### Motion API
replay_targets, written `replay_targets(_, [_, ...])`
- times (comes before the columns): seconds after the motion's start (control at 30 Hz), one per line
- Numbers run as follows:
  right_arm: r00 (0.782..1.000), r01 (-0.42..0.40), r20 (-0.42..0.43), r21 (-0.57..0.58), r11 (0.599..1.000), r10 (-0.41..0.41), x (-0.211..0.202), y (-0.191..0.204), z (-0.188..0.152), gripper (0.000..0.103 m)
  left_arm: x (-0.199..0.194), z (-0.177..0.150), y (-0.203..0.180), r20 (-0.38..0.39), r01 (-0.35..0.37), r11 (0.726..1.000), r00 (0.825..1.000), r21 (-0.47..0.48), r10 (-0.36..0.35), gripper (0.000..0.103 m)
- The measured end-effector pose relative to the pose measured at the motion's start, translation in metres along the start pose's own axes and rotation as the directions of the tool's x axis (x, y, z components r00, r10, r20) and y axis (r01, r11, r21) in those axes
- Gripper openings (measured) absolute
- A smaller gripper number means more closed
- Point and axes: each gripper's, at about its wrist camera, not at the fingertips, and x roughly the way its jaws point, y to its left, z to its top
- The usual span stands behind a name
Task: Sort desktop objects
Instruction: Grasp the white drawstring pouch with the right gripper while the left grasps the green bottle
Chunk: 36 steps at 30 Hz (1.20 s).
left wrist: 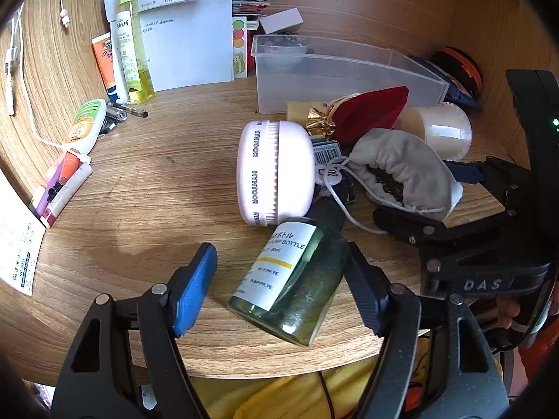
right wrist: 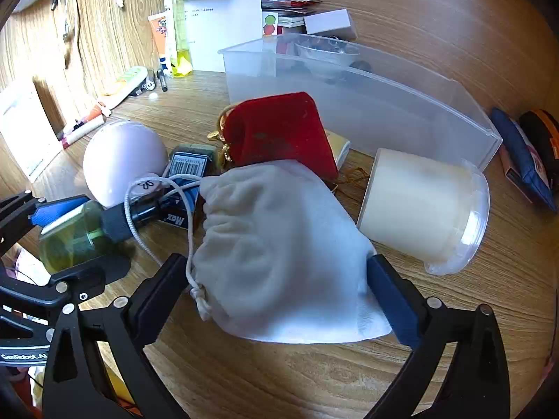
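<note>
The biggest thing on my wooden desk [left wrist: 146,181] is the clear plastic bin [left wrist: 335,80], standing behind the clutter with only a small clear dish showing inside at its far end; I take it as the likely destination for the loose items.

In front of it the pile is tight. The grey drawstring pouch [right wrist: 279,255] leans on the red velvet pouch [right wrist: 279,129], with the cream candle jar [right wrist: 422,213] on its side just to the right. My worry is the pouch's white cord [right wrist: 157,209]: it loops over the black pump neck of the yellowish pump bottle [left wrist: 290,276], so if I lift the pouch, I judge the cord could drag the bottle or nudge the white round HYNTOOR case [left wrist: 276,171] touching its shoulder. The candle jar could also roll if bumped.

My right gripper [right wrist: 279,279] is spread wide around the pouch, both pads about at the fabric's sides, not yet squeezing it.

My left gripper [left wrist: 279,279] is also apart, straddling the bottle; the right pad touches or nearly touches its side, while the blue left pad [left wrist: 195,286] stands clear. Neither tool carries anything.
</note>
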Motion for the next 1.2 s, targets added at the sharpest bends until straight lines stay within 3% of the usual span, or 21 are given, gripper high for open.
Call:
replay_targets(0.1, [1.0, -0.001, 0.009, 0.016, 1.0, 0.001, 0.001, -0.006, 0.001, 0.084, -0.001, -0.001, 0.001, 0.005, -0.001, 1.0, 1.0, 0.003, 0.001, 0.061])
replay_targets(0.3, [1.0, -0.003, 0.018, 0.022, 1.0, 0.003, -0.004, -0.011, 0.004, 0.062, -0.005, 0.0, 0.003, 0.013, -0.002, 1.0, 1.0, -0.005, 0.002, 0.061])
replay_targets(0.67, [0.994, -0.104, 0.051, 0.106, 0.989, 0.099, -0.02, -0.028, 0.004, 0.04, -0.022, 0.011, -0.009, 0.069, -0.002, 1.0, 0.998, 0.022, 0.0, 0.06])
replay_targets(0.87, [0.988, -0.134, 0.096, 0.131, 0.982, 0.121, -0.04, -0.037, 0.0, 0.037, -0.031, 0.02, -0.015, 0.099, 0.001, 1.0, 0.995, 0.026, -0.004, 0.059])
replay_targets(1.03, [0.981, -0.158, 0.137, 0.151, 0.976, 0.138, -0.057, -0.049, 0.001, 0.037, -0.037, 0.033, -0.017, 0.122, 0.015, 1.0, 0.992, 0.024, -0.017, 0.047])
replay_targets(1.2, [0.976, -0.157, 0.173, 0.154, 0.976, 0.13, -0.071, -0.057, 0.002, 0.037, -0.032, 0.042, -0.021, 0.13, 0.009, 1.0, 0.991, 0.028, -0.013, 0.044])
